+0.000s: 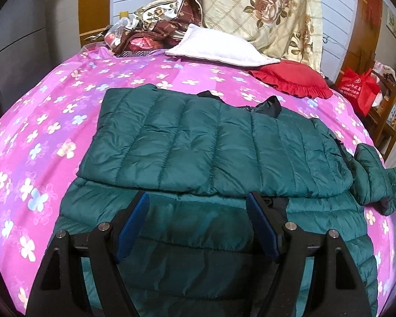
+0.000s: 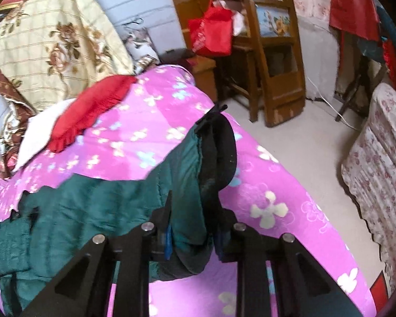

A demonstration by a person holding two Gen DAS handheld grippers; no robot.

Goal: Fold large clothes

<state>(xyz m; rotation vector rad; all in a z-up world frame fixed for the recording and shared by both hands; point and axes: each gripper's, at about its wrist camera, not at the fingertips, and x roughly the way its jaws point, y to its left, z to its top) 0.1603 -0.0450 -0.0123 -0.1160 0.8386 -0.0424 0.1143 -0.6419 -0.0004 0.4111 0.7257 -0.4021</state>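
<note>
- A green puffer jacket (image 1: pixel 213 142) lies spread across a pink flowered bedspread (image 1: pixel 52 121); its left half is already folded over the middle, which suggests the fold is partway done.
- The left gripper (image 1: pixel 198 227) hovers low over the near hem of the jacket; its two blue-padded fingers (image 1: pixel 133 227) stand wide apart with nothing between them; it seems placed there to steady the body while the other side is folded.
- The right gripper (image 2: pixel 192 240) is clamped on the jacket's right sleeve (image 2: pixel 195 185); green fabric bunches between its fingers, and the dark cuff (image 2: pixel 224 153) stands above them, lifted off the bedspread (image 2: pixel 272 211); the likely purpose is to carry the sleeve leftward over the jacket.
- This gripper points toward the far right edge of the bed; in the left view the sleeve trails off the jacket's right side.
- At the far end lie a white pillow (image 1: pixel 219 47) and a red cushion (image 1: pixel 293 82), well apart from the jacket; a wooden chair (image 2: pixel 274 52) stands on the floor to the right.
</note>
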